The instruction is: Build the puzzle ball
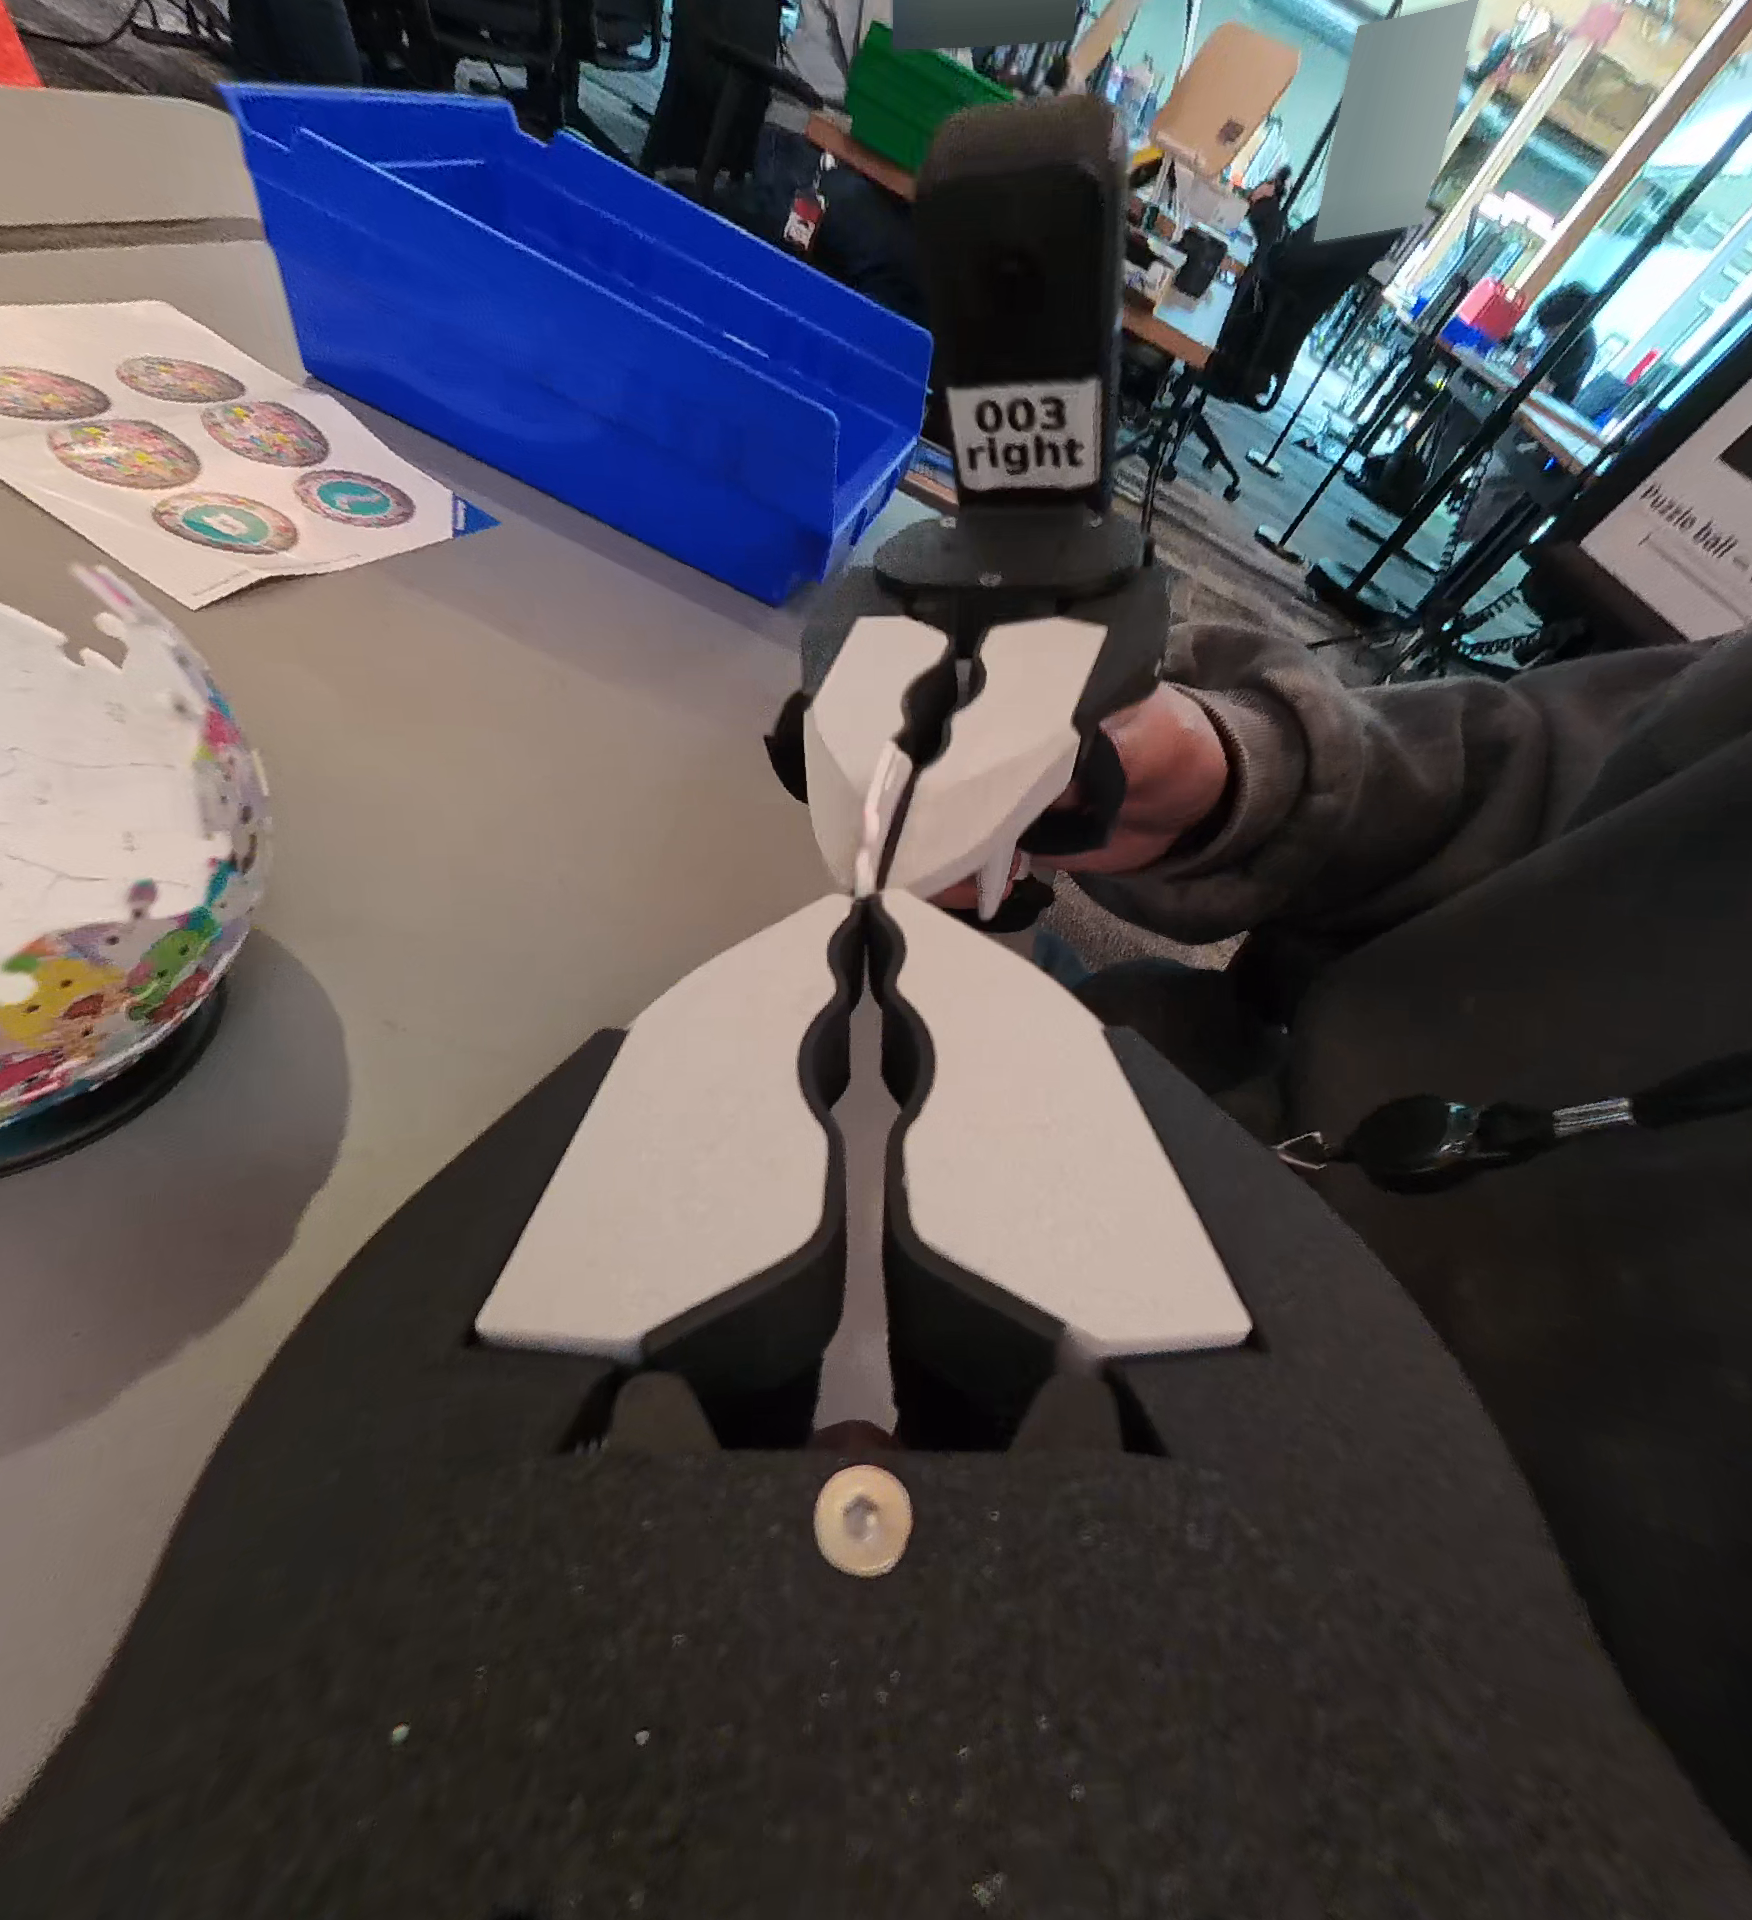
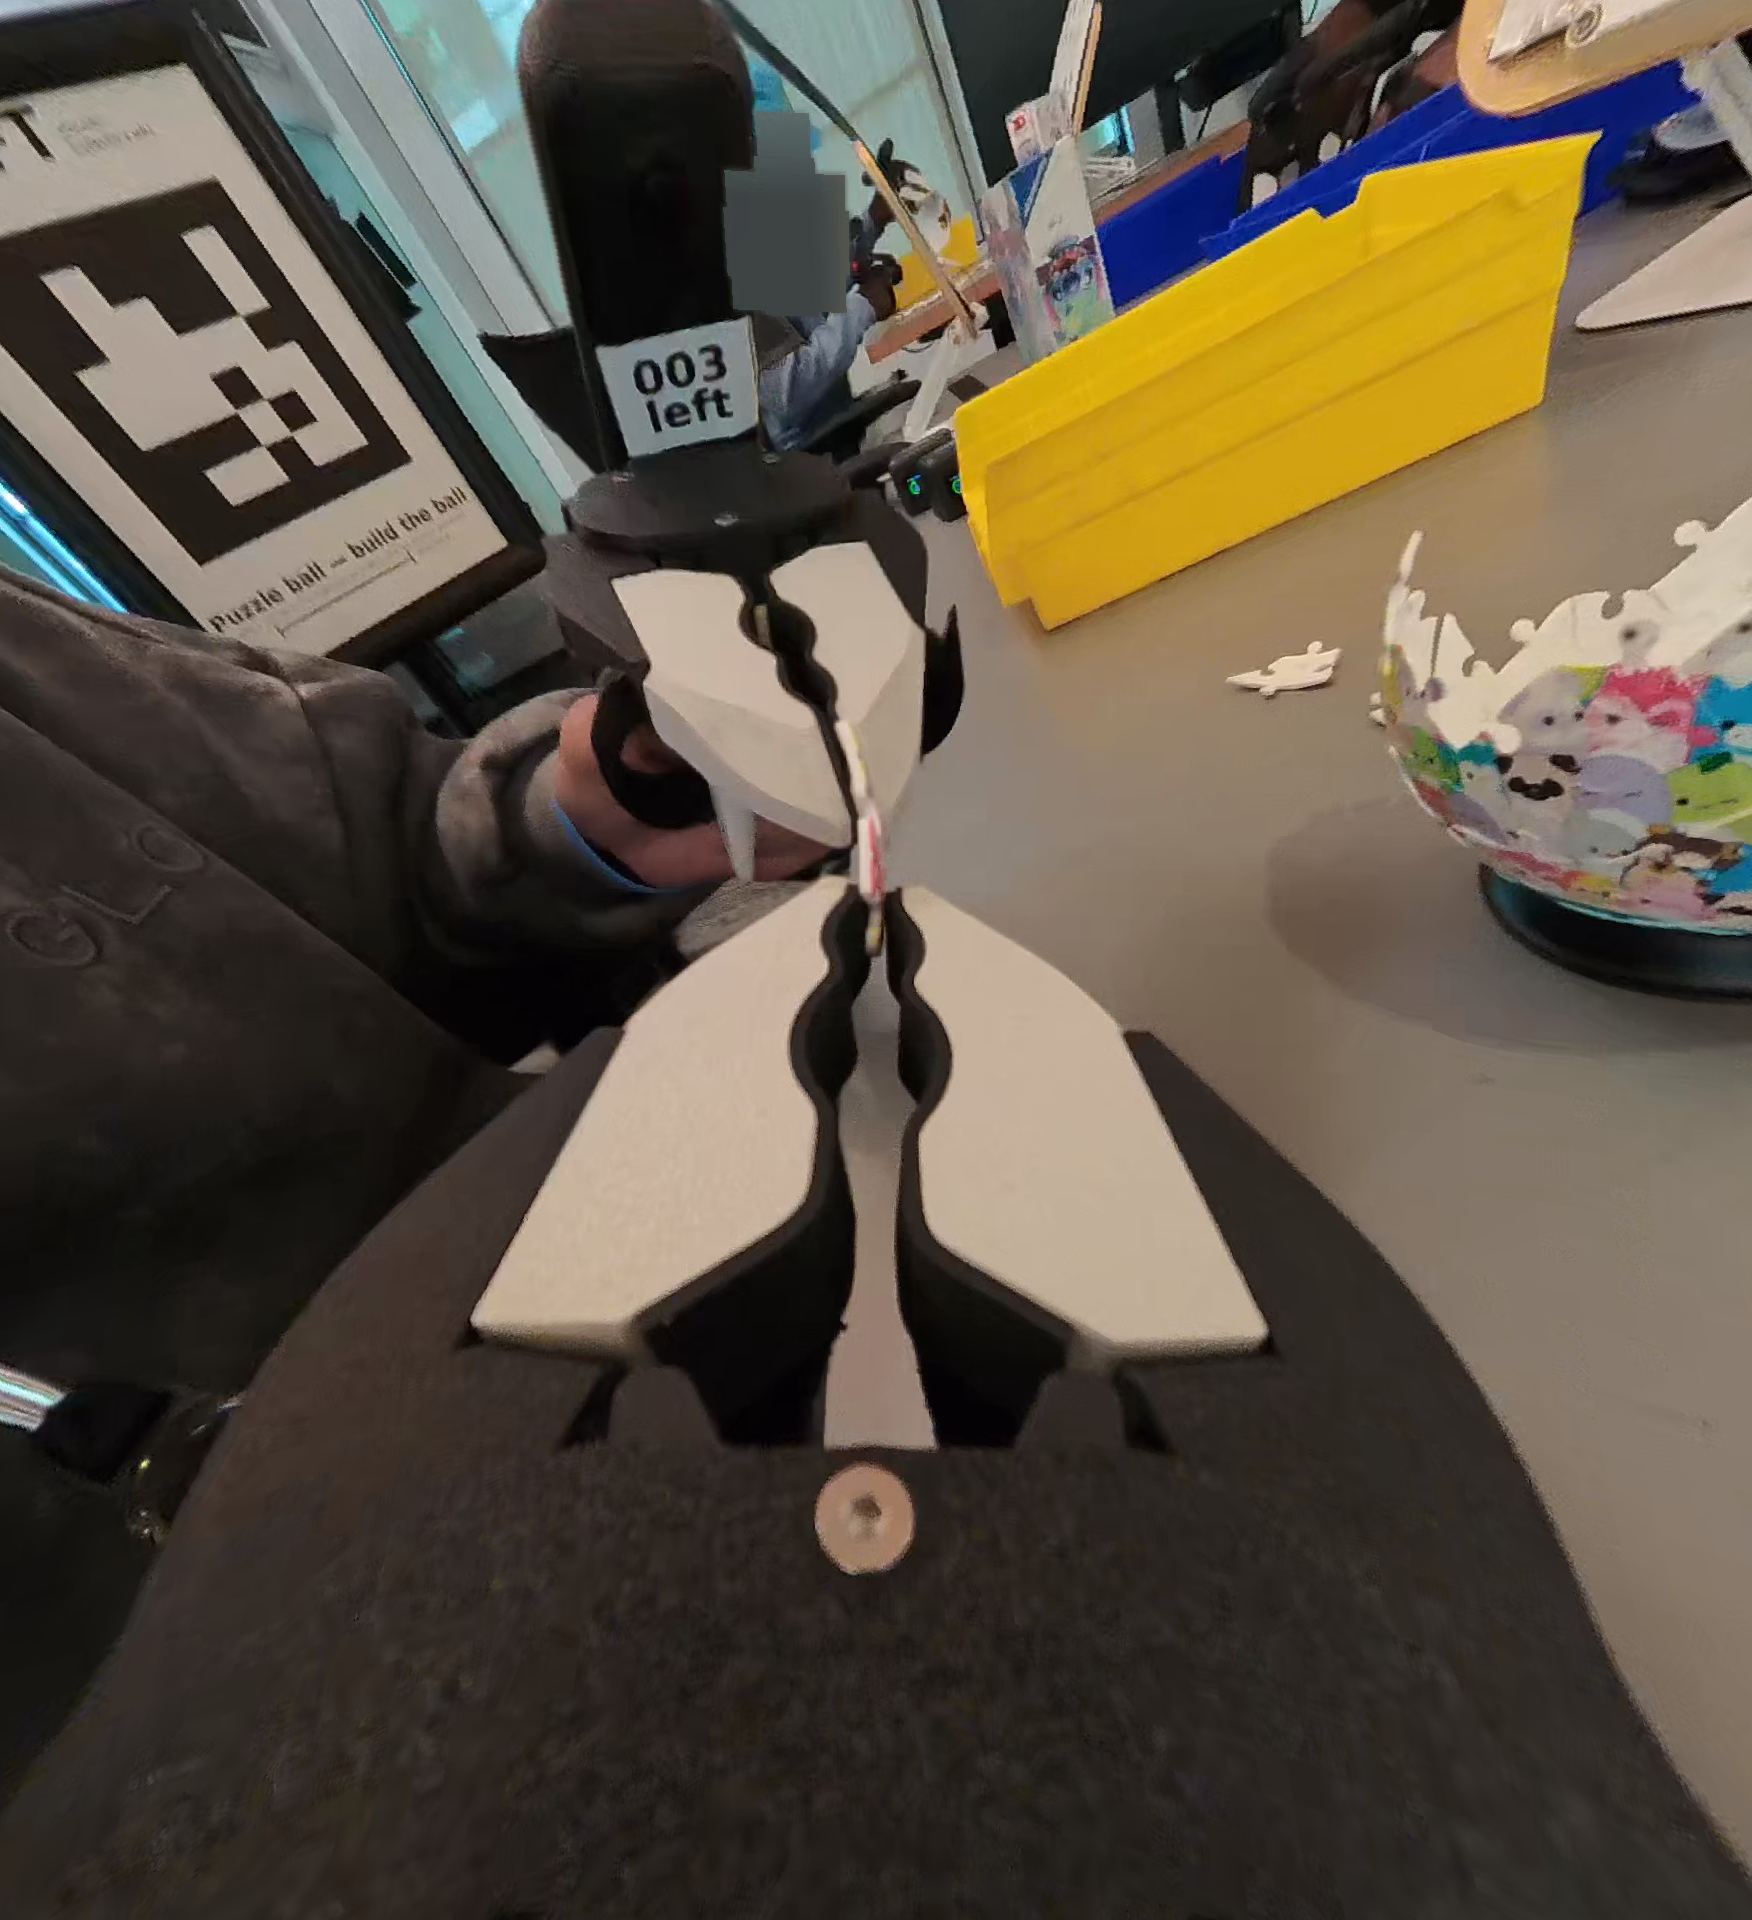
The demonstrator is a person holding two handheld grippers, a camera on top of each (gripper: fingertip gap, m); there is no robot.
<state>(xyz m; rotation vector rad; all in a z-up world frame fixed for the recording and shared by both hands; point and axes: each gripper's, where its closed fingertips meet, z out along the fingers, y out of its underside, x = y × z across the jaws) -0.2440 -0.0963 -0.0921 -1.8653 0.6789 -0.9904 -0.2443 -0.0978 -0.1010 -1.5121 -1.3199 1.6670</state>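
Observation:
My left gripper (image 1: 867,920) and my right gripper (image 2: 877,920) meet tip to tip above the table's near edge. A thin puzzle piece (image 2: 869,831) stands edge-on between them, white on one side and coloured on the other. It runs from between the left gripper's fingers into the right gripper's tips, and both grippers are shut on it. It also shows in the left wrist view (image 1: 880,810), inside the right gripper's fingers. The half-built puzzle ball (image 1: 72,883), a colourful open bowl with a white inside, sits on a black ring stand (image 2: 1630,961) to the side.
A blue bin (image 1: 591,343) and a printed instruction sheet (image 1: 176,436) lie beyond the ball. A yellow bin (image 2: 1267,395) stands further back. A loose white piece (image 2: 1282,665) lies on the grey table (image 1: 539,779). A framed marker sign (image 2: 176,364) stands by the person's sleeve.

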